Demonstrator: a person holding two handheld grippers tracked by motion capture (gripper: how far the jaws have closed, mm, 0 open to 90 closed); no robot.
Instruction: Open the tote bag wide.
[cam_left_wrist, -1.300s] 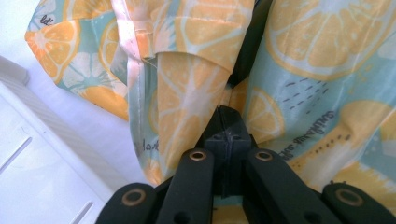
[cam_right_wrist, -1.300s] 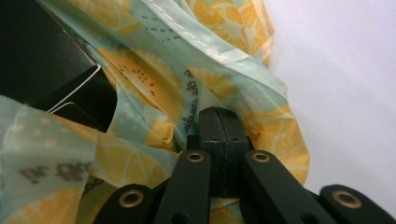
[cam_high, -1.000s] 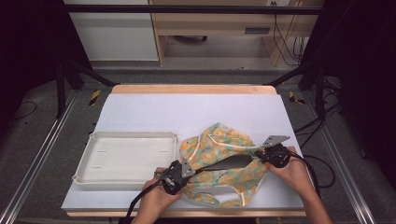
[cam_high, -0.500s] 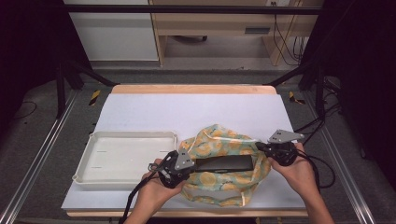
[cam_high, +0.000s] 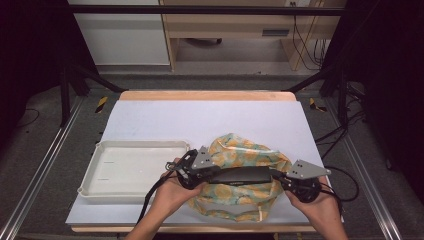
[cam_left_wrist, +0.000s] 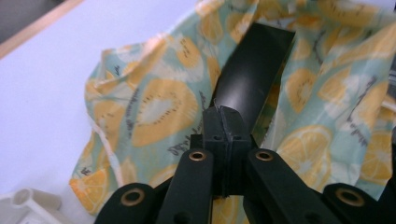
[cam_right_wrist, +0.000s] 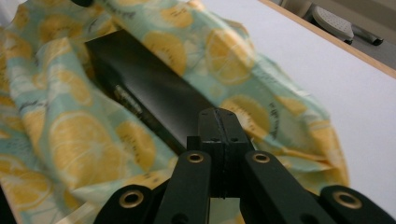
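Note:
A fabric bag printed with orange and kiwi slices lies at the table's front right. A long black box shows in its stretched mouth. My left gripper is at the box's left end and my right gripper at its right end. Each is shut with the bag's rim pinched at its tip, and the mouth is taut between them. In the left gripper view the shut left gripper meets the box and the cloth. In the right gripper view the shut right gripper sits at the box amid the cloth.
A white shallow tray stands left of the bag, close to my left hand; its corner shows in the left gripper view. A pale mat covers the wooden table, with bare room behind the bag. Cables trail off the front edge.
Both grippers have risen and moved apart, the right one farther to the right. The bag's mouth has been pulled into a long slot and more of the black box shows.

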